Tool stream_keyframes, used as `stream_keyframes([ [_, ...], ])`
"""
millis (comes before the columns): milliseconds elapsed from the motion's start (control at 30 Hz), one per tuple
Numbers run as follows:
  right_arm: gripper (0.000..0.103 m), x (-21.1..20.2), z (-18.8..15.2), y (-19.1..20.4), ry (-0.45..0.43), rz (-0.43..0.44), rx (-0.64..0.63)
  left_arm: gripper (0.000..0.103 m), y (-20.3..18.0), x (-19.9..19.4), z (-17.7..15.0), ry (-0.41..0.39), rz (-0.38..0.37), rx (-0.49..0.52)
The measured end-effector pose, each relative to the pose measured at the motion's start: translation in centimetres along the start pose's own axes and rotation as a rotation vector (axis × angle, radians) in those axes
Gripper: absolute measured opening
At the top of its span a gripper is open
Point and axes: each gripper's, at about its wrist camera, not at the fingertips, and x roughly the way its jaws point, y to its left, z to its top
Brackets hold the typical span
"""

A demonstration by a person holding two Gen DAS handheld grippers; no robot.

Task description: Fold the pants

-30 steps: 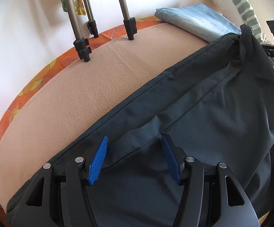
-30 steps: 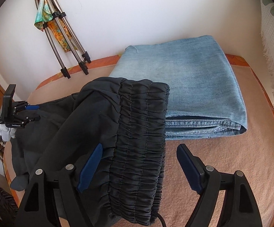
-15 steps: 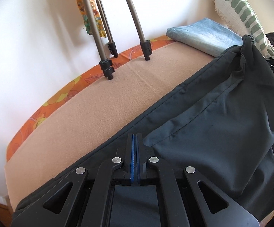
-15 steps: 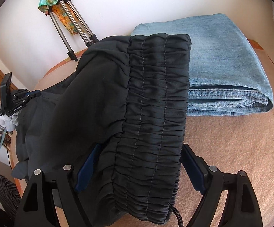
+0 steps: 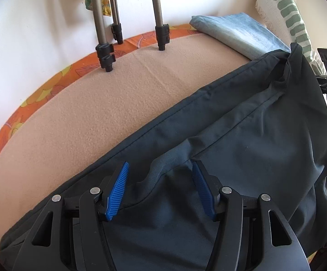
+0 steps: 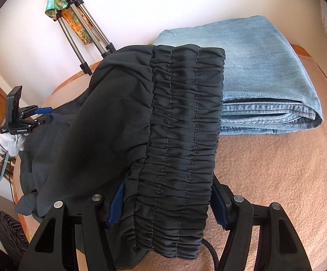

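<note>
We see the dark pants [image 5: 242,140] spread across a peach fleece blanket [image 5: 91,113] on an orange floral sheet [image 5: 50,83] against a white wall [image 6: 140,4]. Our left gripper [image 5: 160,187] has just reopened above a leg, pads clear of it. Our right gripper [image 6: 168,203] has just been closing, its 2 pads meeting the gathered waistband [image 6: 181,135]. Folded jeans [image 6: 265,72] and 3 tripod legs [image 5: 159,13] stand behind.

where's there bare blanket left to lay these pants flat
Bare peach blanket between the black pants and the tripod legs; a smaller patch in front of the folded jeans. Crowded along the jeans.
</note>
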Motion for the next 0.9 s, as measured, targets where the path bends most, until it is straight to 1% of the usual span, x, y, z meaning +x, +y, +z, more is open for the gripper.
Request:
stream_keyframes([
  [33, 0.075, 0.2, 0.2, 0.2, 0.0, 0.006, -0.002, 0.054, -0.3, 0.4, -0.2, 0.008, 0.007, 0.011],
  [67, 0.077, 0.2, 0.2, 0.4, 0.001, 0.008, -0.006, 0.04, -0.5, 0.2, -0.4, -0.014, 0.0, 0.014],
  [100, 0.078, 0.3, 0.3, 0.5, 0.003, 0.004, -0.012, 0.008, -0.6, 0.1, -0.5, -0.026, -0.003, 0.011],
  [133, 0.081, 0.4, 0.3, 0.7, 0.004, 0.0, -0.021, 0.001, -0.9, -0.2, -0.5, -0.039, 0.005, 0.013],
  [233, 0.088, 0.8, 0.3, 1.3, 0.011, -0.011, -0.04, 0.001, -2.4, -1.6, -1.1, -0.098, 0.075, 0.076],
  [300, 0.09, 0.9, 0.3, 1.5, 0.014, -0.025, -0.049, 0.001, -2.8, -3.1, -1.1, -0.148, 0.131, 0.103],
  [367, 0.091, 0.9, 0.3, 1.5, 0.017, -0.023, -0.048, 0.001, -2.5, -4.6, -0.9, -0.194, 0.181, 0.109],
  [400, 0.091, 0.9, 0.3, 1.4, 0.019, -0.018, -0.045, 0.001, -2.1, -5.1, -0.7, -0.211, 0.212, 0.106],
  [533, 0.089, 0.6, 0.4, 0.6, 0.008, 0.013, -0.006, 0.001, 0.8, -5.6, 0.8, -0.213, 0.287, 0.04],
  [600, 0.089, 0.5, 0.2, 0.3, -0.003, 0.025, 0.005, 0.001, 2.1, -5.0, 1.0, -0.207, 0.288, 0.007],
  [667, 0.086, 0.6, 0.3, 0.6, -0.009, 0.007, -0.005, 0.001, 2.5, -4.0, 1.0, -0.179, 0.285, 0.006],
  [700, 0.079, 0.6, 0.2, 0.8, -0.01, -0.013, -0.015, 0.004, 2.7, -3.5, 0.9, -0.152, 0.261, -0.004],
  [733, 0.067, 0.6, 0.3, 1.0, -0.009, -0.037, -0.027, 0.006, 2.8, -3.2, 0.8, -0.139, 0.259, -0.019],
  [767, 0.061, 0.6, 0.3, 1.1, -0.003, -0.042, -0.03, 0.006, 2.8, -3.2, 0.7, -0.14, 0.266, -0.024],
  [800, 0.055, 0.5, 0.3, 1.1, -0.001, -0.034, -0.023, 0.011, 2.6, -3.4, 0.6, -0.142, 0.275, -0.022],
  [833, 0.053, 0.4, 0.2, 1.2, -0.002, -0.035, -0.016, 0.024, 2.5, -3.8, 0.4, -0.15, 0.276, -0.02],
  [867, 0.052, 0.2, 0.2, 1.3, -0.004, -0.047, -0.01, 0.034, 2.4, -4.4, 0.3, -0.164, 0.271, -0.021],
  [900, 0.049, 0.0, 0.2, 1.4, -0.006, -0.058, -0.006, 0.034, 2.1, -5.3, 0.0, -0.181, 0.26, -0.027],
])
